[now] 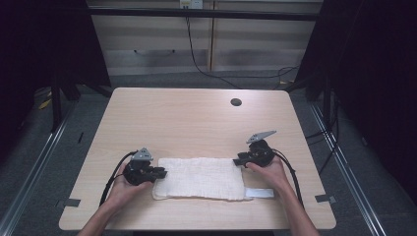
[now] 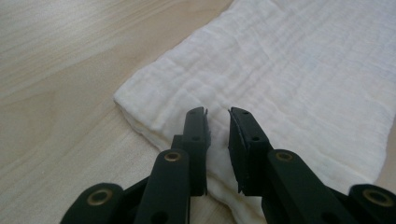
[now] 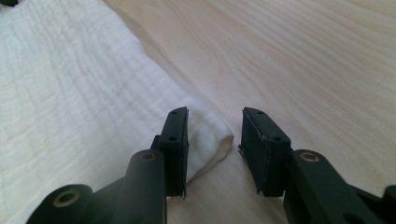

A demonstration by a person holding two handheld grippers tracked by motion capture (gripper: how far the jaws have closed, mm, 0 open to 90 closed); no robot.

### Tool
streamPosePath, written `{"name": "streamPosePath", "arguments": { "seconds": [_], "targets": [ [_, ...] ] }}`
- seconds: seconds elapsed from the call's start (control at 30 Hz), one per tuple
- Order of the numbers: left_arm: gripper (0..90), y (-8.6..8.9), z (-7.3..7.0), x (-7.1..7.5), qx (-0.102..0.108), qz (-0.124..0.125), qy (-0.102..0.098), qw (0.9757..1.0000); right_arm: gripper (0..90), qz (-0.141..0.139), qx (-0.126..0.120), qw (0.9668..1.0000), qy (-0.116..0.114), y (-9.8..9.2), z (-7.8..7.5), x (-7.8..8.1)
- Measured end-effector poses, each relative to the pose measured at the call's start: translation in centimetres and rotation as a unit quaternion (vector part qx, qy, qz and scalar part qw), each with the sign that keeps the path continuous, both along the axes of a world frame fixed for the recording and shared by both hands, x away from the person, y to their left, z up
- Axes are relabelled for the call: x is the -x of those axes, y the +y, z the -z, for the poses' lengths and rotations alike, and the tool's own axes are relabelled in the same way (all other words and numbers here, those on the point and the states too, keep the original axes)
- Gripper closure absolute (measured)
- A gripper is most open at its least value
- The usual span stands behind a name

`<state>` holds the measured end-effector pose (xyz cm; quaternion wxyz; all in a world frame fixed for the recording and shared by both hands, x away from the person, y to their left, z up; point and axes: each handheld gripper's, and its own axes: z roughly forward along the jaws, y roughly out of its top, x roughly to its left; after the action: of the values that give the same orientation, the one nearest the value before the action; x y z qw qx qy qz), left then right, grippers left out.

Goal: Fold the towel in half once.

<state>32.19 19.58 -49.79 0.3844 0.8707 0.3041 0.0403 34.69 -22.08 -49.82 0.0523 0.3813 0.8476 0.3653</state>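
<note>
A folded white cloth [image 1: 199, 178] lies flat on the near half of the table [image 1: 196, 118], its long side running left to right, with a hand at each end. The left gripper [image 1: 160, 173] sits at the cloth's left edge, held in the left hand [image 1: 125, 187], and points right across the fabric. In the left gripper view its jaws hover over the cloth [image 2: 289, 79] near the left corner with a narrow gap between them; the pads stand apart and nothing is pinched, the weave showing through the slot. The right gripper [image 1: 238, 161] is at the cloth's far right corner, gripped by the right hand [image 1: 270, 172], and points left. In the right gripper view its jaws are spread wider than the left pair's, and the rounded corner of the cloth [image 3: 70, 93] lies between them, closer to the left jaw (whether that pad brushes the fabric I cannot tell), while the other jaw stands clear over bare wood [image 3: 303, 56]. Neither pad presses on the corner. A small white strip [image 1: 259, 192] lies on the table just beside the cloth's near right corner, below the right hand. Each gripper carries a grey plate on top, and black cables trail from both back toward the person. A round hole [image 1: 236, 102] sits in the tabletop toward the far right, well apart from the cloth.
</note>
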Motion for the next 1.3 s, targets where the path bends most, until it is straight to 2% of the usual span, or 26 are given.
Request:
{"name": "streamPosePath", "arguments": {
  "seconds": [0.13, 0.23, 0.3, 0.43, 0.47, 0.57, 0.7, 0.73, 0.8, 0.83, 0.87, 0.9, 0.97, 1.07, 1.13, 1.3],
  "targets": [
    [76.7, 0.0, 0.0, 0.0, 0.001, 0.0, 0.0, 1.0, 62.5, 0.002, -0.003, 1.0, -0.001, 0.2, 0.1, -0.2],
    [76.7, 0.1, 0.1, 0.1, 0.006, -0.001, -0.002, 1.0, 80.7, -0.017, -0.007, 0.9998, 0.005, 0.5, 0.2, -0.2],
    [76.7, 0.2, 0.1, 0.1, 0.003, 0.0, -0.001, 1.0, 86.6, -0.019, -0.006, 0.9998, 0.0, 0.5, 0.3, 0.0],
    [76.4, 0.4, 0.0, 0.3, 0.004, 0.004, 0.002, 1.0, 88.0, -0.013, -0.019, 0.9997, 0.006, 0.3, 0.4, 0.1],
    [74.1, 0.4, -0.1, 0.4, 0.001, 0.006, 0.002, 1.0, 88.1, -0.01, -0.026, 0.9996, 0.005, 0.1, 0.6, 0.1],
    [70.0, 0.5, -0.5, 0.6, -0.013, 0.013, -0.001, 0.9998, 88.2, -0.007, -0.025, 0.9997, 0.003, 0.1, 0.6, 0.0],
    [67.8, 1.2, -1.7, -0.5, 0.014, -0.003, -0.005, 0.9999, 88.2, -0.006, -0.025, 0.9996, 0.005, 0.2, 0.6, 0.0],
    [67.0, 1.4, -2.0, -0.9, 0.022, -0.007, 0.002, 0.9997, 88.2, -0.007, -0.029, 0.9995, 0.005, 0.1, 0.6, 0.0],
    [66.0, 1.7, -2.3, -1.9, 0.022, -0.016, -0.003, 0.9996, 88.2, -0.006, -0.029, 0.9996, 0.004, 0.1, 0.6, 0.0],
    [65.8, 1.8, -2.2, -2.8, 0.017, -0.032, -0.006, 0.9993, 88.2, -0.005, -0.025, 0.9997, 0.005, 0.2, 0.6, 0.0],
    [65.8, 1.8, -2.2, -2.8, 0.017, -0.032, -0.006, 0.9993, 88.2, -0.005, -0.03, 0.9995, 0.004, 0.2, 0.7, 0.0],
    [65.8, 1.9, -2.0, -3.3, 0.013, -0.044, -0.007, 0.9989, 88.2, -0.005, -0.03, 0.9995, 0.004, 0.2, 0.7, 0.0],
    [62.8, 1.9, -1.4, -4.0, 0.025, -0.048, 0.006, 0.9985, 88.2, -0.004, -0.03, 0.9995, 0.003, 0.1, 0.7, 0.0],
    [53.6, 1.7, -0.8, -4.5, 0.025, -0.043, 0.017, 0.9986, 88.2, -0.004, -0.033, 0.9994, 0.003, 0.1, 0.7, 0.0],
    [53.7, 1.3, -0.6, -4.6, 0.008, -0.03, 0.019, 0.9993, 88.2, -0.004, -0.033, 0.9994, 0.003, 0.1, 0.7, -0.1],
    [54.4, 0.7, -0.1, -5.1, 0.005, -0.024, 0.017, 0.9996, 88.1, -0.002, -0.039, 0.9992, 0.003, 0.1, 0.9, -0.2]
  ]
}}
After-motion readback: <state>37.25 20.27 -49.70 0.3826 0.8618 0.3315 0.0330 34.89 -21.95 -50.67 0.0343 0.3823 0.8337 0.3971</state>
